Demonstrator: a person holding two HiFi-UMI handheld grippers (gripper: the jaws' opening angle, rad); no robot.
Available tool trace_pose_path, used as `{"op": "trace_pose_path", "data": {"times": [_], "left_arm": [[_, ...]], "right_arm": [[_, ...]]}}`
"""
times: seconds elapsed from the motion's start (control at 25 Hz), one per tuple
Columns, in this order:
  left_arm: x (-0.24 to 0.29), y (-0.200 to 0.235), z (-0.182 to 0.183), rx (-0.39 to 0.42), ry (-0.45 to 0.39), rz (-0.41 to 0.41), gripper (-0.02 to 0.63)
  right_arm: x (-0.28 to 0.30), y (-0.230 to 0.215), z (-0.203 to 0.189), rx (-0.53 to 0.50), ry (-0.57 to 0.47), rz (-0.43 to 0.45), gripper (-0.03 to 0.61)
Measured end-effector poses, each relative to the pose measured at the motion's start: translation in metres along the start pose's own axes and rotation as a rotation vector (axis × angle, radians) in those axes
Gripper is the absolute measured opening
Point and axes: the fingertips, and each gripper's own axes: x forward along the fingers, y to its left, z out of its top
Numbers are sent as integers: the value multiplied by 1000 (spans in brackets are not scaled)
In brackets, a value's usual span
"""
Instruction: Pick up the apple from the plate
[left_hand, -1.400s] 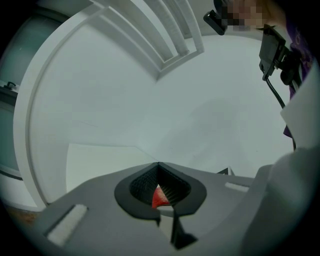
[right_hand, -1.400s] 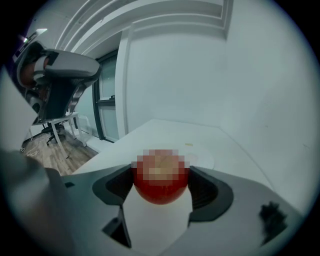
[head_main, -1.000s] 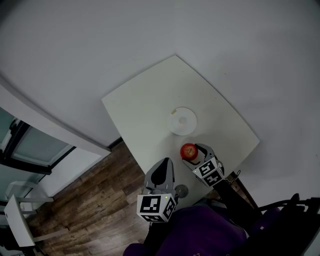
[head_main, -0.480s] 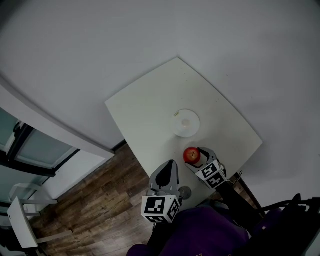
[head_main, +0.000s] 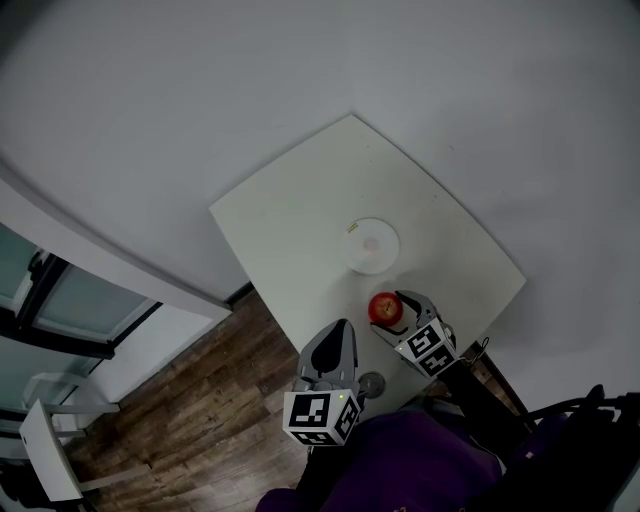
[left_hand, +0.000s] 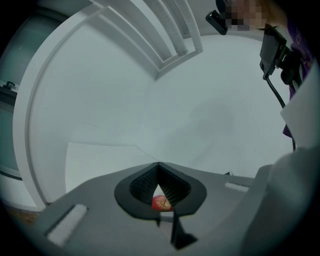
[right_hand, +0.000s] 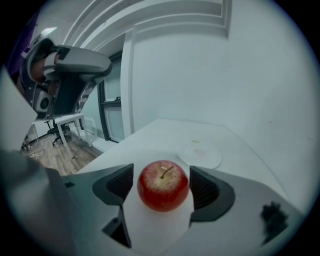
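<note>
A red apple (head_main: 384, 308) sits on the white table (head_main: 300, 220), off the white plate (head_main: 370, 245) and nearer me. My right gripper (head_main: 392, 312) stands open around it. In the right gripper view the apple (right_hand: 163, 185) sits upright between the two dark pads (right_hand: 121, 181), with a thin gap on each side. The plate (right_hand: 200, 154) lies bare behind it. My left gripper (head_main: 337, 335) hovers at the table's near-left edge, shut and holding nothing. Its own view shows the jaws meeting at a point (left_hand: 159, 170), with the apple (left_hand: 161, 202) visible below them.
A small grey round object (head_main: 370, 382) lies by the table's near edge between the grippers. Wooden floor (head_main: 180, 420) and a glass partition (head_main: 60, 300) lie to the left. A desk and chair (right_hand: 65, 122) stand in the room behind.
The head view has shifted slightly. The apple and both grippers keep their places relative to the plate.
</note>
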Motion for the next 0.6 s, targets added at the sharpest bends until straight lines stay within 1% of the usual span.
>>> {"op": "trace_pose_path", "data": {"times": [0.08, 0.16, 0.32, 0.36, 0.44, 0.48, 0.52, 0.6], "left_arm": [[0, 0, 0, 3, -3, 0, 6], [0, 1, 1, 5, -6, 2, 6], [-2, 4, 0, 9, -13, 13, 6], [-2, 4, 0, 9, -15, 15, 6], [-2, 4, 1, 13, -20, 17, 6], [-2, 4, 2, 16, -23, 17, 6], [-2, 4, 3, 18, -26, 17, 6], [-3, 3, 5, 20, -33, 16, 6]], "right_arm": [[-7, -2, 10, -10, -31, -8, 341], [-14, -6, 22, 6, -82, -10, 341], [-35, -22, 49, 141, -246, -7, 339], [-40, -27, 54, 163, -276, -16, 339], [-52, -38, 64, 174, -321, -56, 331], [-60, -44, 70, 171, -341, -89, 307], [-68, -50, 76, 167, -363, -125, 254], [-85, -59, 90, 172, -414, -179, 104]]}}
